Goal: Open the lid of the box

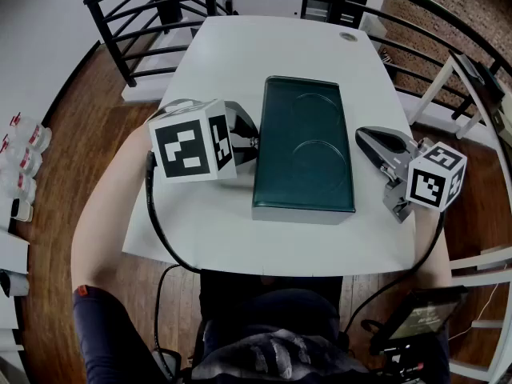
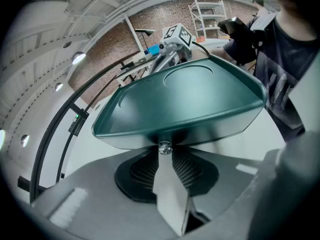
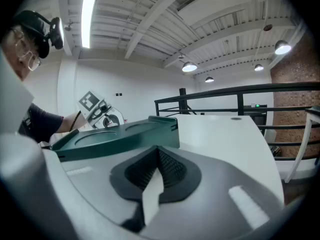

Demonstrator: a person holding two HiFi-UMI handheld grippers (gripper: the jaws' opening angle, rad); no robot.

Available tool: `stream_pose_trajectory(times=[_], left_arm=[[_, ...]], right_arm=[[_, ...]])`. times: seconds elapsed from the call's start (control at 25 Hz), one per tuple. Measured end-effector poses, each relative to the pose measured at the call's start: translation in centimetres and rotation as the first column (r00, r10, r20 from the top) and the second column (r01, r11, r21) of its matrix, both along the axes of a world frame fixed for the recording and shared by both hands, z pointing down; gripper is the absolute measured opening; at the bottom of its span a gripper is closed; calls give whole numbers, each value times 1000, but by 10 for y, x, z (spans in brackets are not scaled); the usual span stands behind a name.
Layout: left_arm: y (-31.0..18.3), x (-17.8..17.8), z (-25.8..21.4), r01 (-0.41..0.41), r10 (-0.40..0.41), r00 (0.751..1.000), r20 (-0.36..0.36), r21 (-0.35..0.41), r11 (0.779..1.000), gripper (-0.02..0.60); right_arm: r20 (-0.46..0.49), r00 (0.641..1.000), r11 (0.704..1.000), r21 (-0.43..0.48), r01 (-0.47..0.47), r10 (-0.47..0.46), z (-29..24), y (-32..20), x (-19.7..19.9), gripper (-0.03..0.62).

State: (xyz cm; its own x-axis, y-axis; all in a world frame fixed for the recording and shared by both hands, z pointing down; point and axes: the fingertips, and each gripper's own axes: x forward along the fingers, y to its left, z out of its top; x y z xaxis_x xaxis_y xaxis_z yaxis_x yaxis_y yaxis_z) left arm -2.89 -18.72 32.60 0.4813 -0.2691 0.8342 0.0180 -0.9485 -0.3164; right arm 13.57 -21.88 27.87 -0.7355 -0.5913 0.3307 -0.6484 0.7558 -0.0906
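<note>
On the counter (image 1: 232, 222), the wall of the box (image 1: 304, 213) is shadowed under its lid (image 2: 175, 99) (any latch is unreadable). The left hand-held gripper (image 2: 165, 148), jaws together, touches its left side. The right hand-held gripper (image 1: 362, 137), likewise closed, is just beside its right.

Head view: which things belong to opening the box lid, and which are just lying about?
For the job:
green box, lid down
left gripper
right gripper

Just lying about:
bottles at the left edge
railing
screen at the lower right
</note>
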Motion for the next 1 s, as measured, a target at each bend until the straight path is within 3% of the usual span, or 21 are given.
stream_pose_trajectory(times=[0.12, 0.48, 0.68, 1.0], left_arm=[[1, 0, 4, 4, -4, 999, 47, -3, 1000, 101], [0, -5, 6, 34, -31, 997, 67, -44, 998, 98], [-1, -35, 8, 83, -73, 989, 130, -75, 994, 97], [-5, -80, 9, 179, -168, 979, 119, -85, 980, 95]], right_arm=[[1, 1000, 1000, -1, -1, 1, 2, 1, 0, 3], [0, 1000, 1000, 0, -1, 1, 4, -1, -1, 3], [0, 1000, 1000, -2, 2, -2, 4, 0, -3, 3], [0, 1000, 1000, -3, 0, 0, 4, 1, 1, 3]])
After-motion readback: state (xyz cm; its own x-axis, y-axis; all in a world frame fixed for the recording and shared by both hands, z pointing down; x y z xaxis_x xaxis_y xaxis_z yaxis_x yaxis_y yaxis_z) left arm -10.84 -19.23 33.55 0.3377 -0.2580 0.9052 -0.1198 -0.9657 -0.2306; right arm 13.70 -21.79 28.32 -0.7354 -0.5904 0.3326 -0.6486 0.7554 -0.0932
